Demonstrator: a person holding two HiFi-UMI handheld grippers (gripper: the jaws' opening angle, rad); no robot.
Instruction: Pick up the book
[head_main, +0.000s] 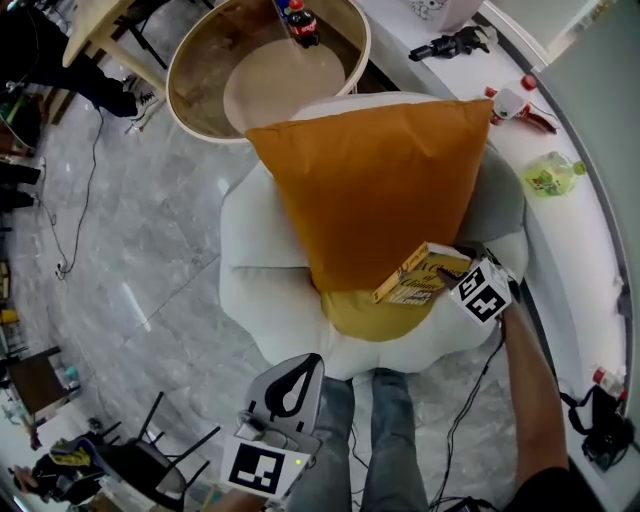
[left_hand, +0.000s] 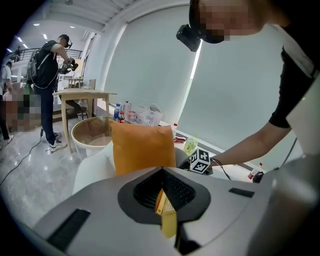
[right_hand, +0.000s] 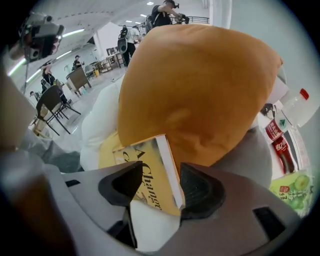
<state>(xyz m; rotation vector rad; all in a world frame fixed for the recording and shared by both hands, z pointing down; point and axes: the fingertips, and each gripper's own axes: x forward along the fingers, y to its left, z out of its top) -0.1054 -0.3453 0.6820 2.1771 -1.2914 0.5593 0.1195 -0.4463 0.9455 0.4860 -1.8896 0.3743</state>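
A yellow book (head_main: 415, 275) leans on edge against the bottom of an orange pillow (head_main: 380, 180) on a white armchair (head_main: 270, 300). My right gripper (head_main: 452, 272) points steeply down at the book's right end. In the right gripper view the book (right_hand: 150, 175) stands between the spread jaws of the right gripper (right_hand: 157, 187), which is open, its pads not pressing on the cover. My left gripper (head_main: 305, 362) hangs in front of the chair's front edge, shut and empty. In the left gripper view a sliver of the book (left_hand: 162, 202) shows through the left gripper (left_hand: 162, 172).
A round glass-topped table (head_main: 200, 70) with a cola bottle (head_main: 300, 20) stands behind the chair. A white counter (head_main: 570, 230) curves along the right with a green bottle (head_main: 548, 175) and a black tool (head_main: 450, 43). The person's legs (head_main: 370, 440) stand at the chair's front.
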